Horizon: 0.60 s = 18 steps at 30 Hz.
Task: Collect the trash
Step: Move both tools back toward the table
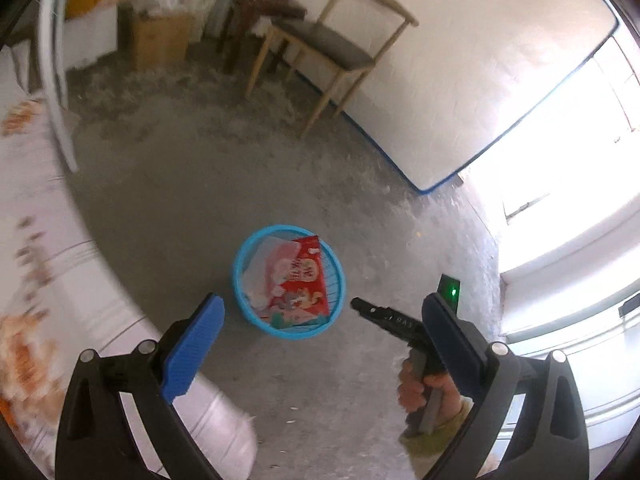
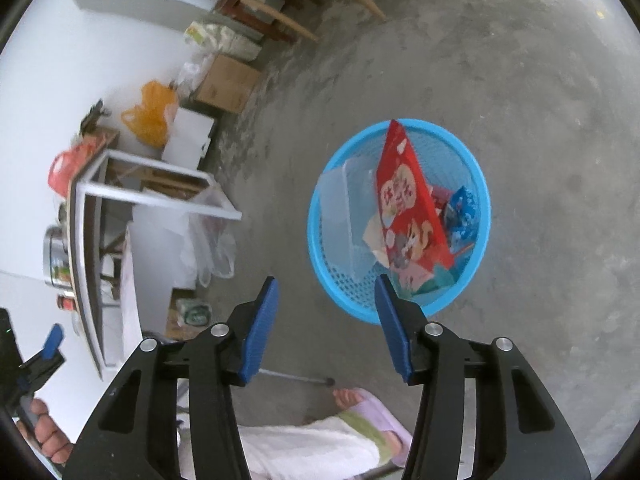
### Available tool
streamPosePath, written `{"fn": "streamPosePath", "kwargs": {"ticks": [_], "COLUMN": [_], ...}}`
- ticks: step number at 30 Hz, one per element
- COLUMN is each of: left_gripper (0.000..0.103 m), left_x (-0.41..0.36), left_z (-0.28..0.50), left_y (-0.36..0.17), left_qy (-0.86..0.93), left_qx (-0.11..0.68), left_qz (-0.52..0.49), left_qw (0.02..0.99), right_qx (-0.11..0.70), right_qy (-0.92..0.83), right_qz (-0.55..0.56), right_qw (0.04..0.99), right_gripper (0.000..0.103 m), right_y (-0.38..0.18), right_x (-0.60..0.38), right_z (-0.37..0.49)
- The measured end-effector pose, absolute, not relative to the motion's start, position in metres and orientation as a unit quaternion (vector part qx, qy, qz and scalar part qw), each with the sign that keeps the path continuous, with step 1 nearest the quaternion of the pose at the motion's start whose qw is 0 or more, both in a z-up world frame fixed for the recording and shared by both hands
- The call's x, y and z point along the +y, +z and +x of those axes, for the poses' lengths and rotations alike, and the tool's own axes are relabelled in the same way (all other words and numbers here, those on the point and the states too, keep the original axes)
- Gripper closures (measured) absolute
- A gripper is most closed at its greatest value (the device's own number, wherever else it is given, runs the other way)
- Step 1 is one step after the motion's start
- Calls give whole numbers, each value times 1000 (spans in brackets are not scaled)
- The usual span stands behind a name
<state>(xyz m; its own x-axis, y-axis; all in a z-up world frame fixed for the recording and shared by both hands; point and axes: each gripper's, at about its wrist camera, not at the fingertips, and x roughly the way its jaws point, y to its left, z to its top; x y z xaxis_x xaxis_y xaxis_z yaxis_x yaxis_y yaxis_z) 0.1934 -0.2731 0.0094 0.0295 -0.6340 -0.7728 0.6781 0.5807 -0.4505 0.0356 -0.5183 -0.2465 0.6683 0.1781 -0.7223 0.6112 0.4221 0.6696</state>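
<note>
Basket point(image 2: 320, 236) – one | red packet point(image 2: 412, 208) – one | grippers: left point(image 1: 324, 312), right point(image 2: 326, 292) – both agape, empty

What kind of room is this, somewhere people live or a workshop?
Probably a plain room in a home, partly used for storage. It has a bare concrete floor, a wooden chair against the wall, cardboard boxes and bags piled in a corner, and a blue trash basket holding packaging.

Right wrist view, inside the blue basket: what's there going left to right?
In the blue basket: clear plastic container → red snack bag → blue wrapper.
</note>
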Motion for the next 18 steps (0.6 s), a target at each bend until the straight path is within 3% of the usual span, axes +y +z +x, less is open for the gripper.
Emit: {"fn": "streamPosePath", "kwargs": {"ticks": [7,18], "left_gripper": [6,6], "left_x": [-152,-18], "left_z": [160,105], "left_y": [32,13], "left_qy": [-421,-298], "left_qx": [459,384], "left_qz": [20,47], "left_qw": [783,873], "right_qx": [380,401], "right_qy": [-101,47], "right_qz": [488,388], "right_qw": [779,828], "right_gripper": [54,54], "right_y": [-206,-126], "right_x": [-482,-381], "right_z": [35,94]}}
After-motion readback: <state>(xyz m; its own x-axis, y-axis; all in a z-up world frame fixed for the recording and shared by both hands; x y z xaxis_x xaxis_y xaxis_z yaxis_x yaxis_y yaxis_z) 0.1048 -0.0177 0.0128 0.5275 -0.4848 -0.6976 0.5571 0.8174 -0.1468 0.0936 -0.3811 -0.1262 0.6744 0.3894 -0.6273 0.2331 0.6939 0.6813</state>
